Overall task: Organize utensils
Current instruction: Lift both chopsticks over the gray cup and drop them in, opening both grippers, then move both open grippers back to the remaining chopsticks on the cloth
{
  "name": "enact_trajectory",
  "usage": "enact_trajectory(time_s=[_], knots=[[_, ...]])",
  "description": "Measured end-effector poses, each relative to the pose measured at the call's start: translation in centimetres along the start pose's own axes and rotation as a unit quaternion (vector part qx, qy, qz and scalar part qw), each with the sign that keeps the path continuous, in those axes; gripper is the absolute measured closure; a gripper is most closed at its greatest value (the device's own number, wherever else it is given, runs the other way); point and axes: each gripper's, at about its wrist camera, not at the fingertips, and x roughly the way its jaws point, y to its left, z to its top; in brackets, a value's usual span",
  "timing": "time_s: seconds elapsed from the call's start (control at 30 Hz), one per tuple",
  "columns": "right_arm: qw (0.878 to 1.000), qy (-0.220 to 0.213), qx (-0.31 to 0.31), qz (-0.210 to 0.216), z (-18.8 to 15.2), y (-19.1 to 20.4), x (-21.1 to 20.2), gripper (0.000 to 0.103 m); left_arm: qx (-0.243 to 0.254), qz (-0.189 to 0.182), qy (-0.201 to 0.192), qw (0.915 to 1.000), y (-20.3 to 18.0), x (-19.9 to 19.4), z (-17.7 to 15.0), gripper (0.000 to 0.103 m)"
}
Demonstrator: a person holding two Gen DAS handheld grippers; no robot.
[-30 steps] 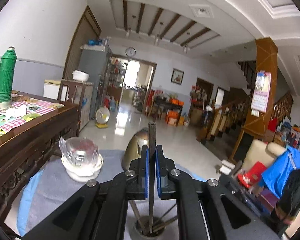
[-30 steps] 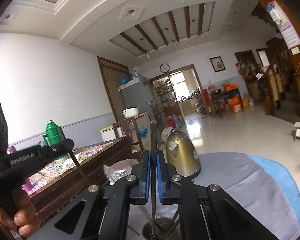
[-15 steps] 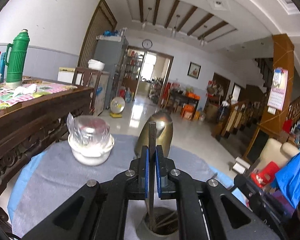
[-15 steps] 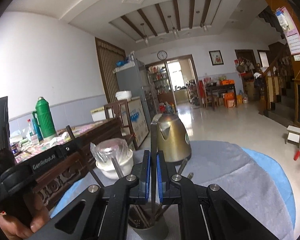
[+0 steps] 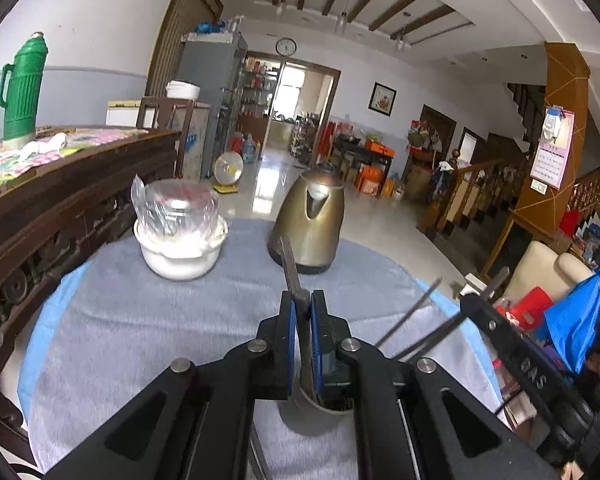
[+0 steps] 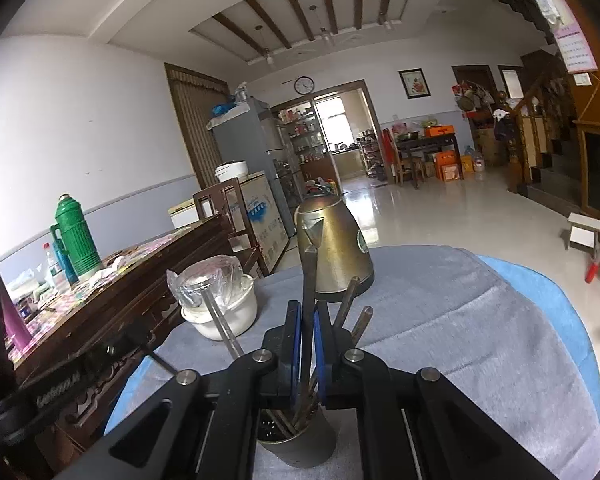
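My left gripper (image 5: 301, 300) is shut on a dark flat utensil handle (image 5: 290, 266) whose lower end reaches into a grey metal utensil cup (image 5: 320, 414) right below the fingers. My right gripper (image 6: 307, 310) is shut on another dark utensil handle (image 6: 309, 280) that also stands in the cup (image 6: 300, 446). Several other utensils (image 6: 350, 300) lean in the cup. The right gripper's body (image 5: 524, 364) shows at the right of the left wrist view, the left one's (image 6: 56, 388) at the left of the right wrist view.
The cup stands on a round table with a grey cloth (image 5: 148, 320) over blue. A brass kettle (image 5: 310, 220) and a white bowl with a plastic-wrapped lid (image 5: 180, 232) stand at the far side. A dark wooden sideboard (image 5: 60, 184) with a green thermos (image 5: 22, 88) runs along the left.
Both grippers have come down and tilted toward the table, lowering their utensils into the cup. The cup, kettle and bowl now sit higher and larger in both views.
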Motion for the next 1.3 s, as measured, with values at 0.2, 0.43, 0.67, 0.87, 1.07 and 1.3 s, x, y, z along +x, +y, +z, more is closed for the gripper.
enact_trajectory(time_s=[0.2,0.43,0.67,0.87,1.07,1.3], knots=[[1.0,0.007,0.028,0.01,-0.4,-0.9,0.0,0.093,-0.004,-0.01,0.011,0.9999,0.4,-1.4,-1.1,0.052],[0.996,-0.036,0.072,0.047,-1.3,-3.1,-2.5,0.031,-0.004,0.004,0.026,0.9996,2.0,-2.4,-3.1,0.045],[0.995,-0.039,0.08,0.033,-2.8,-5.5,-3.9,0.031,-0.026,0.019,0.075,0.9966,4.4,-2.1,-6.8,0.043],[0.997,0.031,0.064,0.01,-7.7,-7.0,-3.0,0.031,-0.028,0.04,0.121,0.9915,4.7,-1.6,-10.3,0.043],[0.995,0.085,0.05,0.034,-12.1,-6.8,-2.6,0.031,0.009,0.06,0.145,0.9876,3.4,-1.9,-12.2,0.04],[0.99,0.1,0.056,0.082,-14.1,-6.4,-1.6,0.031,0.028,0.085,0.167,0.982,2.5,-1.7,-13.9,0.038]])
